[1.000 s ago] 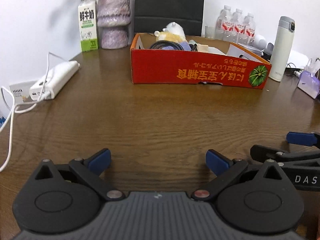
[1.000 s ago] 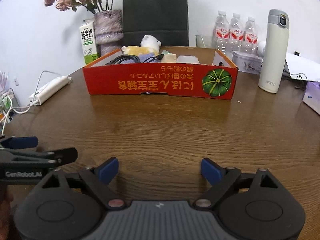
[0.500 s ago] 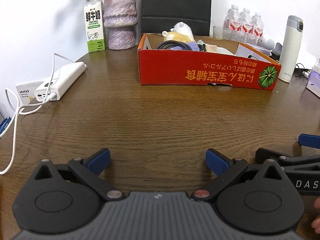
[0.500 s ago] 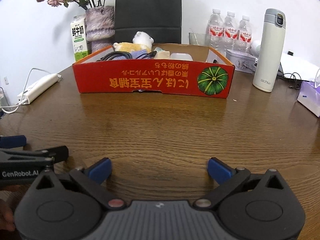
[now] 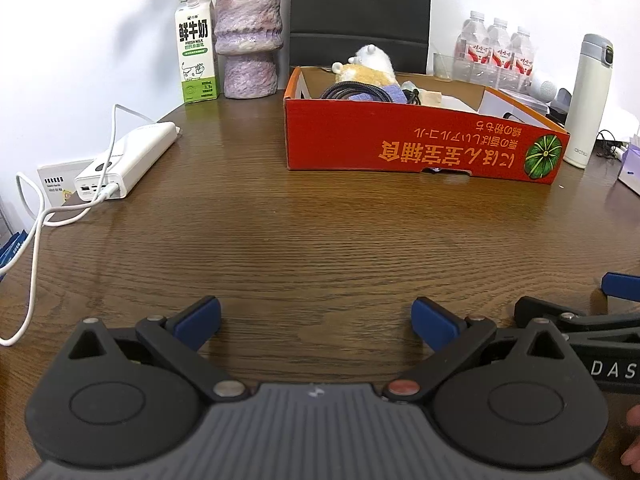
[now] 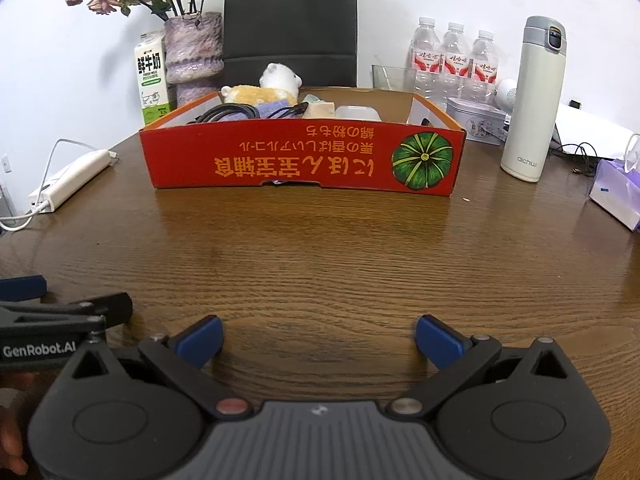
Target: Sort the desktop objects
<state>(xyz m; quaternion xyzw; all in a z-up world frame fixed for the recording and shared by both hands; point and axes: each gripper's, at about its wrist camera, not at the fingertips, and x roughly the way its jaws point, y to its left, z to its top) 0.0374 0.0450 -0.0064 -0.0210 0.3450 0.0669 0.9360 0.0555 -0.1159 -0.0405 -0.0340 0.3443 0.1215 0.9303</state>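
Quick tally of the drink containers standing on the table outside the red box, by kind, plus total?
Clear plastic water bottles with red labels: 3
White and green milk carton: 1
White insulated flask with grey lid: 1
Clear glass tumbler: 1
Total: 6

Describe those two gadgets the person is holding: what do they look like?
The left gripper and the right gripper match: black plastic linkages with round discs, blue pads on the fingers, silver and reddish pivot pins, and a ribbed grey body. White lettering on their sides reads "GenRobot.AI" and "DAS".
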